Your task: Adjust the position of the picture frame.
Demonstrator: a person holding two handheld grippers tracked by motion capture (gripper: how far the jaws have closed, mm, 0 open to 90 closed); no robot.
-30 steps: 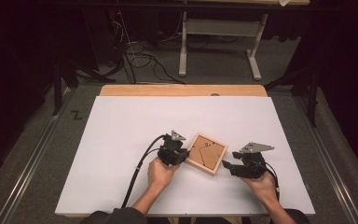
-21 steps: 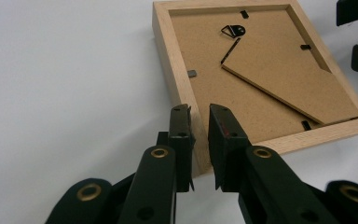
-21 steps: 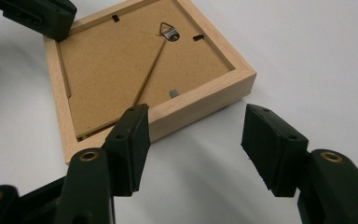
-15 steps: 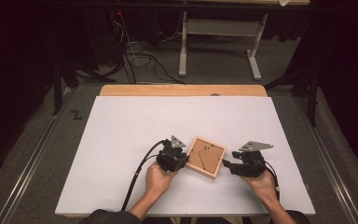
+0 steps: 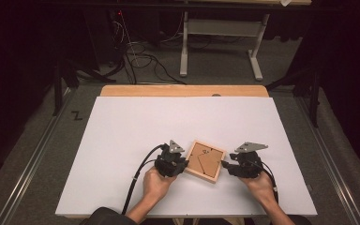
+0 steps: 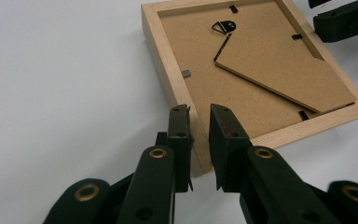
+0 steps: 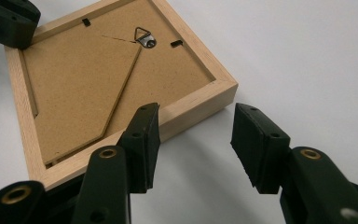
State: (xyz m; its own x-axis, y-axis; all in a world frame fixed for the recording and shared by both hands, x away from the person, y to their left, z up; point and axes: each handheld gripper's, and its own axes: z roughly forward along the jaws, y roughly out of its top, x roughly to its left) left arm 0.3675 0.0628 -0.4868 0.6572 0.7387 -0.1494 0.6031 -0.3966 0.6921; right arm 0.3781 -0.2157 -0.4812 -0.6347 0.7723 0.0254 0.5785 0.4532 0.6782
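A picture frame [image 5: 206, 161] lies face down on the white bench [image 5: 122, 140], near the front edge and turned cornerwise, its brown backing board and folded stand uppermost; 2 claws flank it. The left claw [image 6: 199, 122] is closed on the frame's wooden rim at one corner — 1 jaw outside the rim, 1 inside against the backing. The right claw [image 7: 193, 140] stands open beside the opposite side of the frame; its jaws have just been closing, with 1 jaw over the rim and the other over bare bench, the pads apparently not yet pressing on wood. The step in hand, by this reading, is securing the frame from both sides. The next move likely calls for the right claw to close squarely on the rim, so that the frame can be lifted or turned without twisting out of the left grip. The bench top is a plain white sheet over a wooden board; beyond it lie grey carpet, loose cables [image 5: 136, 51] and a white stand [image 5: 220, 42] in a dark room.
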